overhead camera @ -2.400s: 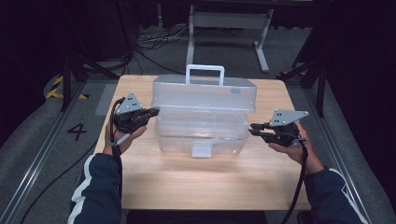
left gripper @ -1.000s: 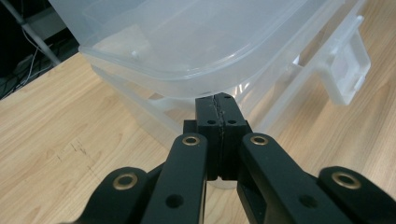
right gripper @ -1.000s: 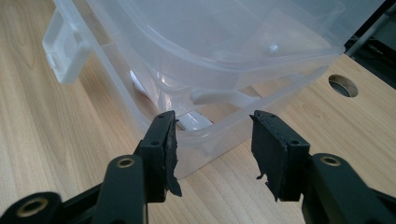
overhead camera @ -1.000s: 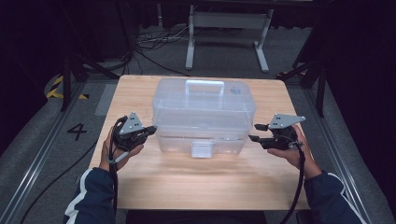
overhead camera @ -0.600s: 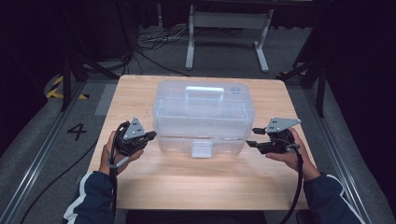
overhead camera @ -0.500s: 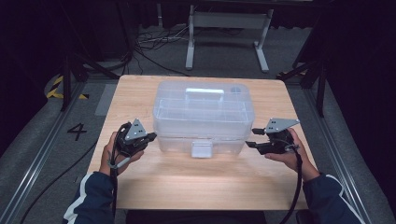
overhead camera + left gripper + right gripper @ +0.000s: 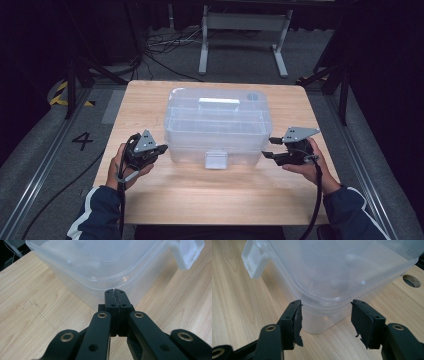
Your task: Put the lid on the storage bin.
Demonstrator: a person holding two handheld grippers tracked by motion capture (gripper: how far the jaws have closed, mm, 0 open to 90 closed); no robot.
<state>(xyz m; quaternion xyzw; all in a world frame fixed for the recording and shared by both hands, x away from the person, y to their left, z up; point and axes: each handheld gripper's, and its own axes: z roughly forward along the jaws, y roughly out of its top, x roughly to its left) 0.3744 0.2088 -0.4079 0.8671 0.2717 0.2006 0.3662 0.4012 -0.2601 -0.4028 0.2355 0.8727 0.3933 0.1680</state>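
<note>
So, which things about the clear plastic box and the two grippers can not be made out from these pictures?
- Contents of the clear plastic box: high view, the cloudy lid blurs the compartments, so nothing inside can be told.
- Front latch: high view, too small to tell if it is fastened; cut off by the edge in the left gripper view.
- Left gripper tips: shut, but contact with the box rim is unclear.
- Right gripper: open by the box corner; contact is unclear.
</note>
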